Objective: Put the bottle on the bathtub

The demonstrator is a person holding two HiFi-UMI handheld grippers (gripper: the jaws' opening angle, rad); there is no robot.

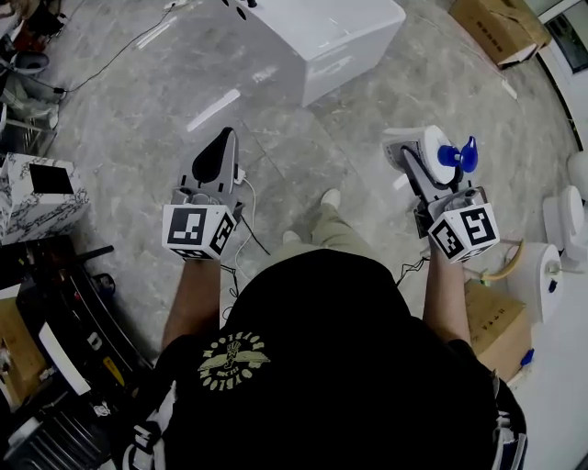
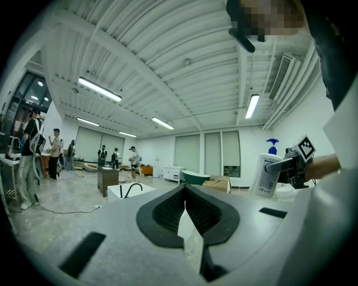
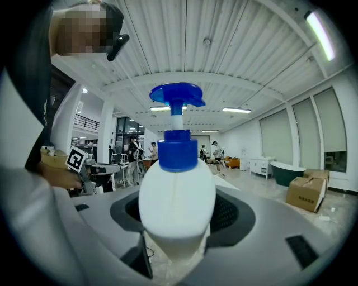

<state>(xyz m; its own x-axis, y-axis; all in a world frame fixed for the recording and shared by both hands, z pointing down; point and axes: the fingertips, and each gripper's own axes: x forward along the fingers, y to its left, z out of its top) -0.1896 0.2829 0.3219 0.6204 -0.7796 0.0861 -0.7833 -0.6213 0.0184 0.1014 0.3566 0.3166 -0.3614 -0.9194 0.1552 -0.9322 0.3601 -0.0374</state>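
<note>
A white bottle [image 1: 430,147] with a blue pump top is held upright in my right gripper [image 1: 411,154], which is shut on its body. In the right gripper view the bottle [image 3: 176,195] fills the centre between the dark pads. My left gripper [image 1: 223,139] is shut and empty, its pads pressed together [image 2: 184,195]. It also sees the bottle [image 2: 267,174] off to its right. The white bathtub [image 1: 317,41] with a black tap stands on the floor ahead, well beyond both grippers; in the left gripper view the tub [image 2: 131,191] sits low and far.
Cardboard boxes [image 1: 501,27] lie at the far right, with another box [image 1: 496,326] beside my right arm. White toilets [image 1: 565,220] line the right edge. Cables [image 1: 119,50] cross the grey floor. A marbled box [image 1: 37,193] and dark equipment stand at the left. A green tub [image 3: 286,172] and several people are far off.
</note>
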